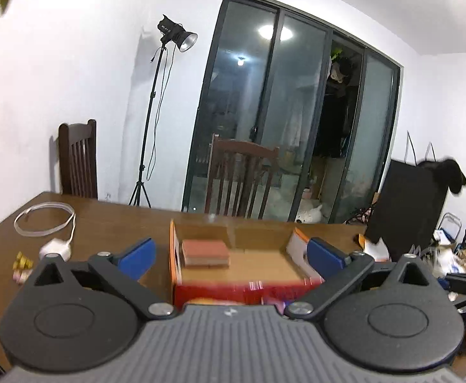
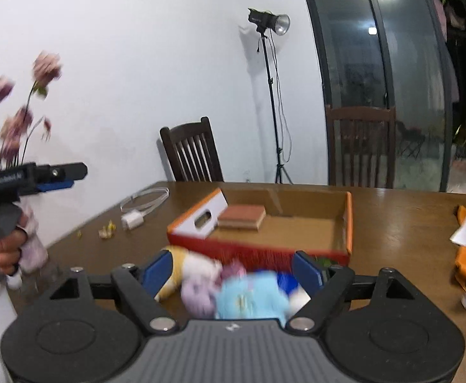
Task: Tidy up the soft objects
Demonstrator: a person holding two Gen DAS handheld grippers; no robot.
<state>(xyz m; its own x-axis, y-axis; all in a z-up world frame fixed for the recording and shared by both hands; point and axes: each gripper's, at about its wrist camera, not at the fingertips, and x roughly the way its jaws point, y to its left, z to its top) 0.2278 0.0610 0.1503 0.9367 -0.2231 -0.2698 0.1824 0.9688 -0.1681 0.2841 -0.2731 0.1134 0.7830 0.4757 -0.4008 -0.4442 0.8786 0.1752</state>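
Plush toys are piled right under the right gripper, blurry but clearly pastel blue, lilac and yellow. Its blue pads sit wide apart with nothing pinched, so I'd guess it's lining up to grab one. They're lying on the wooden table just in front of the cardboard box, which is probably where they're meant to go, since a sponge block already sits inside near the far left corner. Left gripper hangs above the box, spread wide, holding nothing, maybe just parked out of the way. A white charger and cable lie off to the left.
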